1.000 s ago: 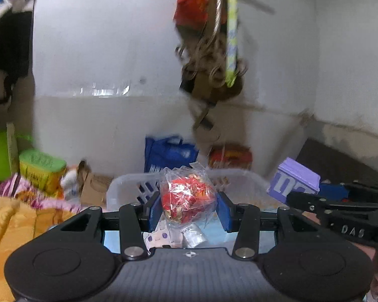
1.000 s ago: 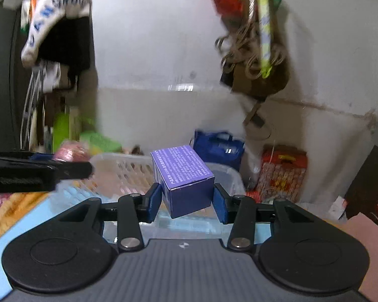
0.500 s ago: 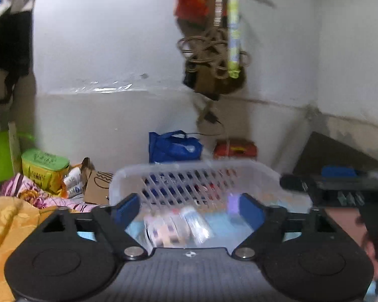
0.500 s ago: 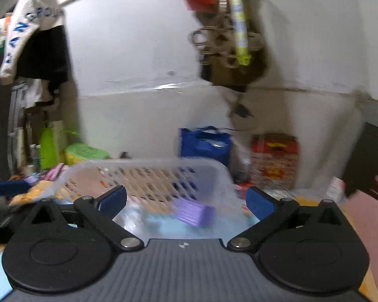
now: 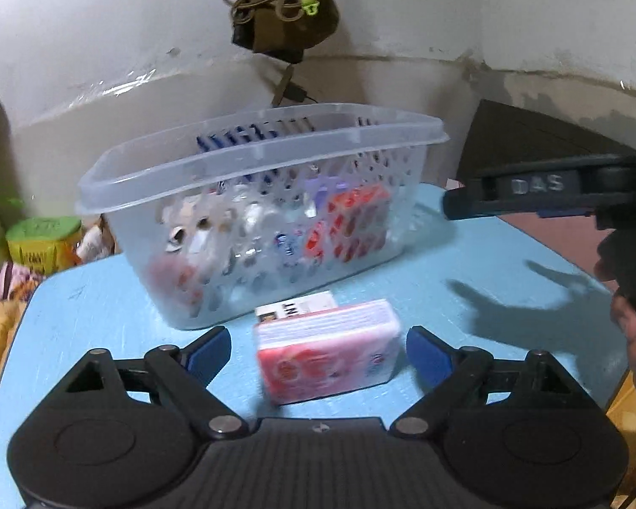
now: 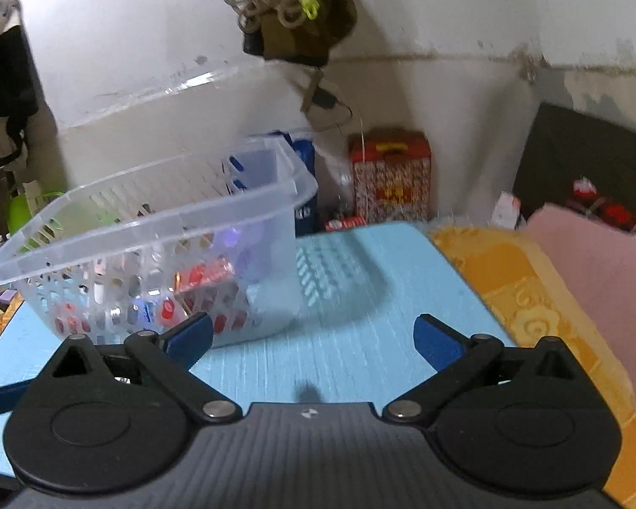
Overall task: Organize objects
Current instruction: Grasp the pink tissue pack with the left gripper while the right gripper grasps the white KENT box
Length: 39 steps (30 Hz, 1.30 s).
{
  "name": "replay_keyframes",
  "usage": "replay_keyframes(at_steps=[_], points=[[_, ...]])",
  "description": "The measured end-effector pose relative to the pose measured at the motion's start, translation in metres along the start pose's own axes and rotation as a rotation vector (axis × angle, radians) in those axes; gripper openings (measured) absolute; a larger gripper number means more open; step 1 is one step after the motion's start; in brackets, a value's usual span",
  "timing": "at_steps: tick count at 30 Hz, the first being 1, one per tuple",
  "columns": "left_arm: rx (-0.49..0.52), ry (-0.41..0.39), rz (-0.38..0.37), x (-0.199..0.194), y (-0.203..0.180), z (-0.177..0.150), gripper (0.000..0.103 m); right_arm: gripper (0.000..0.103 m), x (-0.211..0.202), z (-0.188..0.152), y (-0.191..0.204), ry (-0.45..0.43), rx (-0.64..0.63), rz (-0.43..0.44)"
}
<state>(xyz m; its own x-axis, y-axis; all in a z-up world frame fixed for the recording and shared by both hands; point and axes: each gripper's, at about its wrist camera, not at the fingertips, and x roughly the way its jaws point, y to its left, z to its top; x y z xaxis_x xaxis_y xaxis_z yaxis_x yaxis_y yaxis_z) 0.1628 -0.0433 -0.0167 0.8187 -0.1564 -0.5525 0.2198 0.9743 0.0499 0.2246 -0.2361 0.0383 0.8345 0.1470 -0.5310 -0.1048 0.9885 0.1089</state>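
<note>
A clear plastic basket (image 5: 258, 157) stands on the light blue table (image 5: 479, 263); it holds several small packets, red, white and purple. It also shows in the right wrist view (image 6: 148, 229). A pink and red wrapped pack (image 5: 326, 352) lies on the table in front of the basket, with a small white box (image 5: 297, 309) behind it. My left gripper (image 5: 318, 352) is open, its blue pads on either side of the pink pack and apart from it. My right gripper (image 6: 313, 339) is open and empty over bare table, right of the basket; it shows from the side in the left wrist view (image 5: 530, 195).
A yellow patterned cloth (image 6: 521, 297) and a pink sheet (image 6: 593, 263) lie right of the table. A red patterned box (image 6: 388, 178) and blue bag stand by the wall. A green-lidded tin (image 5: 42, 241) sits at the left. A brown bag and cords (image 5: 275, 4) hang above.
Both grippers opened and dropped the red packet and the purple box into the basket, then lowered and tilted down toward the table. The left one now brackets the pink pack.
</note>
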Motion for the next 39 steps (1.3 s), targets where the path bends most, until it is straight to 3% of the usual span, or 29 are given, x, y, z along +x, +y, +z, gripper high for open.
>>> replay_keyframes(at_steps=[2, 3, 4, 7, 10, 15, 21, 26, 28, 30, 34, 36, 38, 39], points=[[0.023, 0.004, 0.021, 0.005, -0.009, -0.003, 0.092, 0.103, 0.005, -0.001, 0.0, 0.026, 0.023, 0.008], [0.039, 0.002, 0.03, 0.007, -0.012, -0.004, 0.087, 0.103, 0.007, -0.002, 0.001, 0.035, 0.029, 0.01], [0.053, 0.001, 0.033, 0.01, -0.013, -0.005, 0.075, 0.103, 0.009, -0.002, 0.001, 0.041, 0.033, 0.012], [0.062, -0.003, 0.036, 0.006, -0.001, -0.007, 0.073, 0.103, 0.014, -0.01, 0.01, 0.061, 0.03, 0.018], [0.093, -0.021, 0.102, -0.005, 0.014, -0.017, 0.073, 0.103, 0.02, -0.02, 0.024, 0.097, 0.016, 0.065], [0.016, -0.013, 0.162, -0.012, 0.049, -0.024, 0.073, 0.103, 0.028, -0.03, 0.053, 0.131, 0.004, 0.145], [-0.023, -0.019, 0.167, -0.012, 0.069, -0.029, 0.073, 0.1, 0.039, -0.041, 0.096, 0.163, -0.114, 0.146], [-0.008, -0.033, 0.17, -0.012, 0.073, -0.033, 0.074, 0.081, 0.04, -0.045, 0.114, 0.14, -0.221, 0.109], [-0.012, -0.035, 0.166, -0.012, 0.075, -0.033, 0.074, 0.061, 0.036, -0.046, 0.115, 0.129, -0.251, 0.133], [-0.01, -0.038, 0.168, -0.012, 0.074, -0.034, 0.074, 0.049, 0.03, -0.046, 0.113, 0.131, -0.271, 0.146], [-0.008, -0.042, 0.168, -0.012, 0.074, -0.034, 0.074, 0.037, 0.025, -0.046, 0.103, 0.127, -0.305, 0.168], [-0.01, -0.04, 0.169, -0.012, 0.074, -0.034, 0.074, 0.038, 0.027, -0.046, 0.102, 0.131, -0.301, 0.177], [-0.008, -0.038, 0.171, -0.011, 0.073, -0.033, 0.074, 0.048, 0.03, -0.044, 0.099, 0.13, -0.278, 0.181], [-0.005, -0.037, 0.173, -0.011, 0.072, -0.033, 0.074, 0.06, 0.031, -0.043, 0.098, 0.125, -0.256, 0.184]])
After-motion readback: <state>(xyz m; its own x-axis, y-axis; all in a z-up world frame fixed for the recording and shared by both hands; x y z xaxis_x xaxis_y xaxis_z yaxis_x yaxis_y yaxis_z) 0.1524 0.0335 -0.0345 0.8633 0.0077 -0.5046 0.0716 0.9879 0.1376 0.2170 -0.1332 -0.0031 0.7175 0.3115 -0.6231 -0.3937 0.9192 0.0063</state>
